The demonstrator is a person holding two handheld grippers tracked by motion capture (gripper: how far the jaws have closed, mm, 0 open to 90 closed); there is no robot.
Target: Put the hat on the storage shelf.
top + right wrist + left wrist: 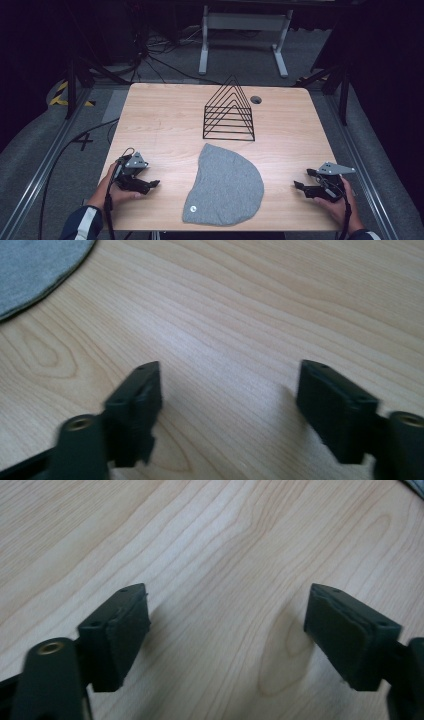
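Unmarked grey beanie [225, 186], small button [193, 209].

Hat [225, 186] lies mid-table [165, 115] (near edge) — wire rack [229, 111] behind it.

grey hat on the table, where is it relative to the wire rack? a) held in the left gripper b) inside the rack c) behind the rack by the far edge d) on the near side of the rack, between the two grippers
d: in the high view the hat lies flat on the table on the person's side of the rack, with the left gripper and right gripper open at either side, not touching it.
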